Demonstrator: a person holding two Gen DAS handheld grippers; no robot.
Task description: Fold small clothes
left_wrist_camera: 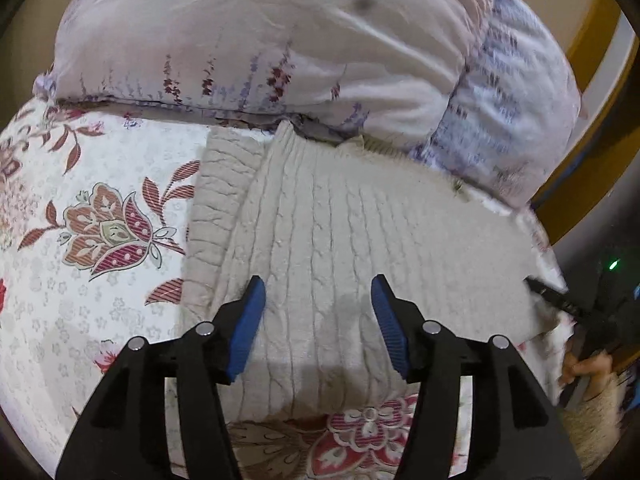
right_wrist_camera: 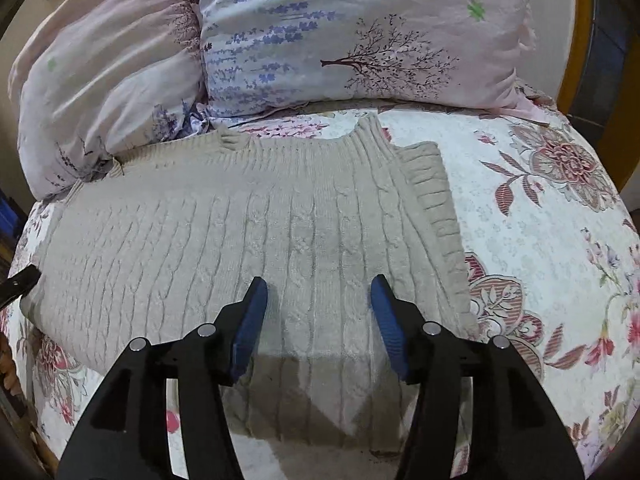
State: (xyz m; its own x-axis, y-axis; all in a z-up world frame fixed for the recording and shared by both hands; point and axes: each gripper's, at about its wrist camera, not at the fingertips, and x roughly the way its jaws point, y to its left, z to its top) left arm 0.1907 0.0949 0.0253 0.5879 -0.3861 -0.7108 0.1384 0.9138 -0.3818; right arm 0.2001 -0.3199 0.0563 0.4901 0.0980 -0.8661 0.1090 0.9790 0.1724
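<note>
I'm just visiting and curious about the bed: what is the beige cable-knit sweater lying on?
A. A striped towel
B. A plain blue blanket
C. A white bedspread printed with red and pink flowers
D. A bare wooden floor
C: the beige cable-knit sweater lies spread flat on the white bedspread printed with red and pink flowers, in front of the pale floral pillows.

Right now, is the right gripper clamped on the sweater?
No. In the right wrist view the right gripper hangs open over the beige sweater, its blue pads spread wide with no knit between them.
</note>
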